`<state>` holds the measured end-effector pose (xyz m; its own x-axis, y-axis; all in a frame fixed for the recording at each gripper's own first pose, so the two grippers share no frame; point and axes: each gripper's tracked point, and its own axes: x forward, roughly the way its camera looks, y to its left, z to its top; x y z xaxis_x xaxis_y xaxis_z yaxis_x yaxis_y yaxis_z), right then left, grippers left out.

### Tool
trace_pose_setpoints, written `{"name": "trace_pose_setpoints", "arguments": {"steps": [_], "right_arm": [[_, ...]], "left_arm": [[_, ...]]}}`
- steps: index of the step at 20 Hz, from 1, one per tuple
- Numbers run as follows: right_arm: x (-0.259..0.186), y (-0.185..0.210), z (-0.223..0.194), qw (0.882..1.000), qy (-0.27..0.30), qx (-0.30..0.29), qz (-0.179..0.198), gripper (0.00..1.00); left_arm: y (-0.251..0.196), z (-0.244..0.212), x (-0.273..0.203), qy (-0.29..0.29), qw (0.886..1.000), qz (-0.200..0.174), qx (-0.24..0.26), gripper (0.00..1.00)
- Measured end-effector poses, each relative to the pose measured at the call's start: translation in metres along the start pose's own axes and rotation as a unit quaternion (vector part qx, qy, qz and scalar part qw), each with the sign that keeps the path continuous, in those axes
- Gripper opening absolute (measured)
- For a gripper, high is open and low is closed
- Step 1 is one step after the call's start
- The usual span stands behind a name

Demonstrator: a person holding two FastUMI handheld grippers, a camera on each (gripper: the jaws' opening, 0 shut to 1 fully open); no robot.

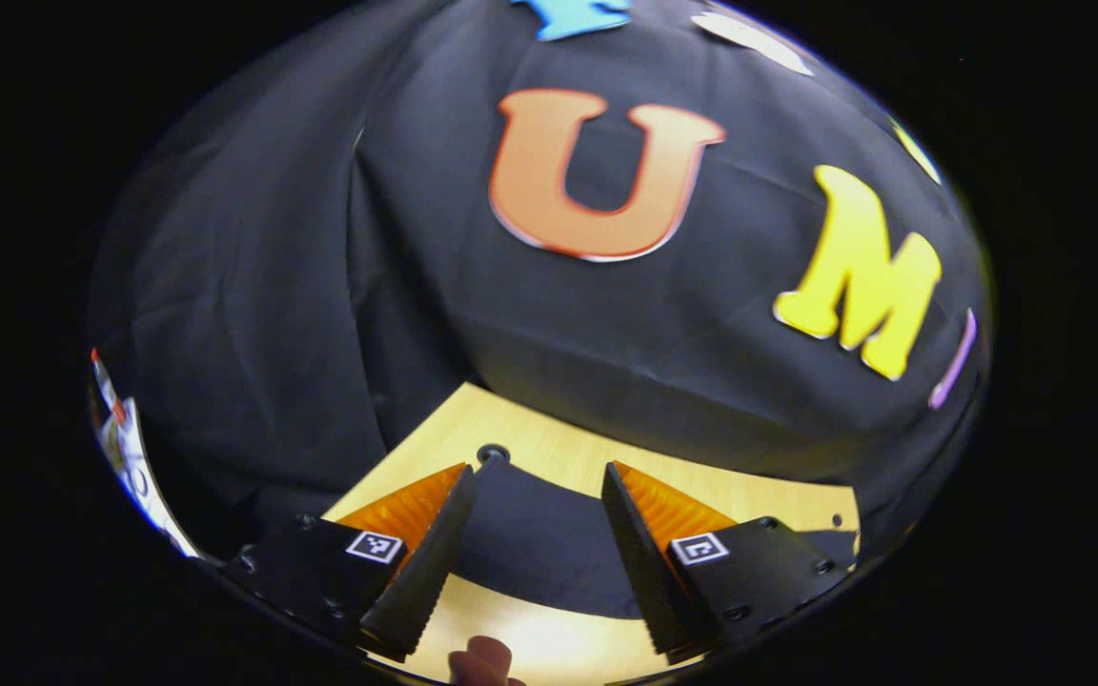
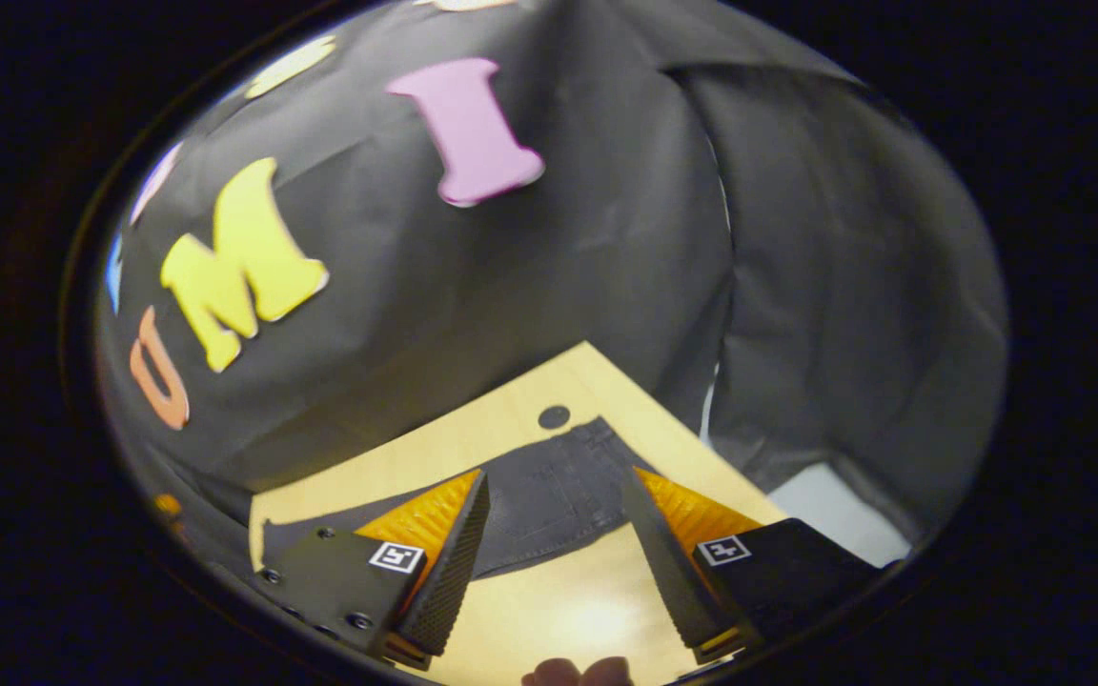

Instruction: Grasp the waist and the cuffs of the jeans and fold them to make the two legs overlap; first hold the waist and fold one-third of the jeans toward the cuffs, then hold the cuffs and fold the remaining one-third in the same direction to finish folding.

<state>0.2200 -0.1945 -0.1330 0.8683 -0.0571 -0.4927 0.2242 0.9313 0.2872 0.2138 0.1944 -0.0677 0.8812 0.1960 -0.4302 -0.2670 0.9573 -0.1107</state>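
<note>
On the table [image 2: 549,610], flat jeans [image 2: 549,500]

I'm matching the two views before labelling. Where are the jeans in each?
Left gripper view: jeans low centre, lying between the left gripper fingers.
Right gripper view: jeans low centre, beyond the right gripper.
Shared landmark: round hole in the table, beside the jeans.

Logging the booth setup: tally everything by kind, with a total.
Jeans: 1
Tongs: 2, left and right, both open
Wooden table: 1
Round holes in the tabletop: 2
Total: 6
</note>
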Motion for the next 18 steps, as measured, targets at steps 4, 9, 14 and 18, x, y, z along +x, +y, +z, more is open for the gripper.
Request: {"name": "trace_pose_setpoints", "arguments": {"steps": [4,9,14,18], "right_arm": [[-0.022,0.015,0.006,0.995,-0.061,-0.073,0.035,0.89],[-0.002,0.009,-0.012,0.993,-0.039,-0.103,0.029,0.93],[0.024,-0.009,-0.027,0.999,0.029,-0.006,0.028,0.92],[0.087,-0.046,-0.045,0.99,0.069,0.123,0.012,0.92]], "left_arm": [[-0.049,-0.021,-0.047,-0.065,0.995,-0.049,0.051,0.98],[-0.1,-0.069,-0.089,-0.083,0.991,-0.089,0.058,0.99],[-0.113,-0.093,-0.091,-0.058,0.994,-0.082,0.04,0.99],[-0.127,-0.102,-0.098,-0.05,0.995,-0.079,0.043,0.99]]}}
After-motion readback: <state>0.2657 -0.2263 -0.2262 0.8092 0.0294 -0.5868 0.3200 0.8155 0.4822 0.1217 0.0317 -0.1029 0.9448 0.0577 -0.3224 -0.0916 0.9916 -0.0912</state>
